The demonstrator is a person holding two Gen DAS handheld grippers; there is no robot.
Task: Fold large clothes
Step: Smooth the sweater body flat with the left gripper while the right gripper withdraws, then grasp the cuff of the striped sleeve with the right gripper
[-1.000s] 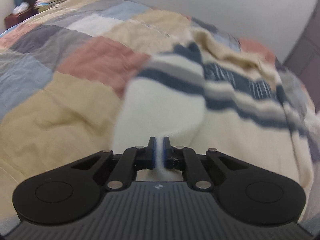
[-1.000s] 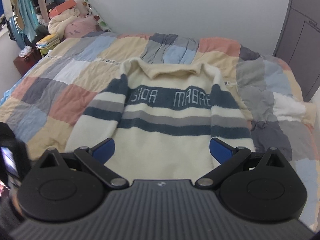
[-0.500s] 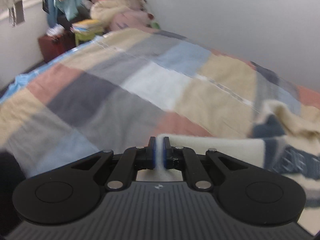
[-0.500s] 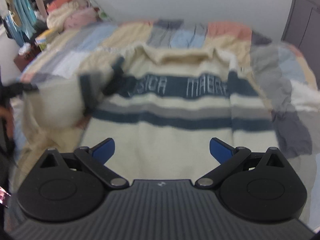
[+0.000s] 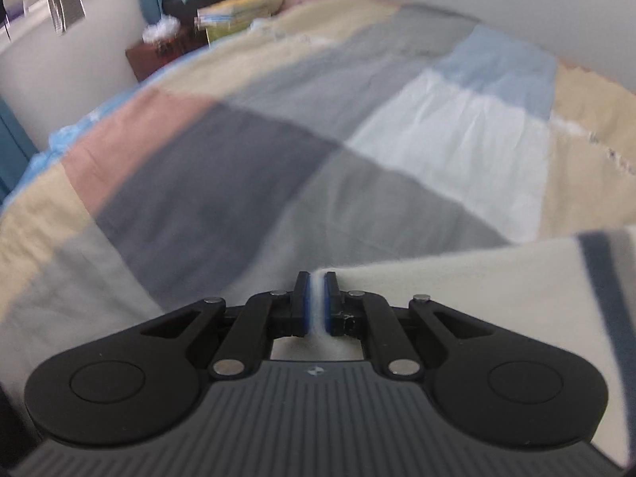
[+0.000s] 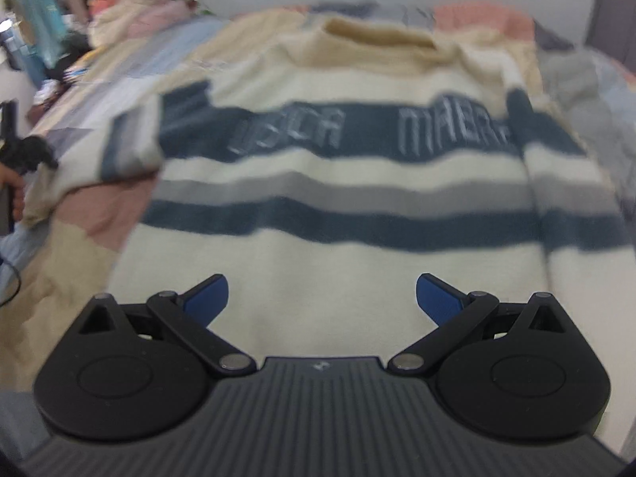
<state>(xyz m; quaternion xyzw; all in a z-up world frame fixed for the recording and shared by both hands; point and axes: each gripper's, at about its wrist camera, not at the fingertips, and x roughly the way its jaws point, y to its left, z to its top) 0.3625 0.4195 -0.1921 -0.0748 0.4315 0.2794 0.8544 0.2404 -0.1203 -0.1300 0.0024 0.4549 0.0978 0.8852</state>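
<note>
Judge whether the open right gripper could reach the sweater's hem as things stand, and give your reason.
Probably yes. The right gripper hangs open just above the sweater, whose cream lower part lies bare between its fingers. The left gripper pinches the sleeve away to the side.

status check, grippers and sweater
Left gripper shut on sweater sleeve, stretched out over quilt. Right gripper open above sweater. Nothing in the way.

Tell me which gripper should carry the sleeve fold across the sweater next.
Left. The left gripper is already shut on the cream sleeve, while the right gripper hangs open above the sweater, holding nothing.
</note>
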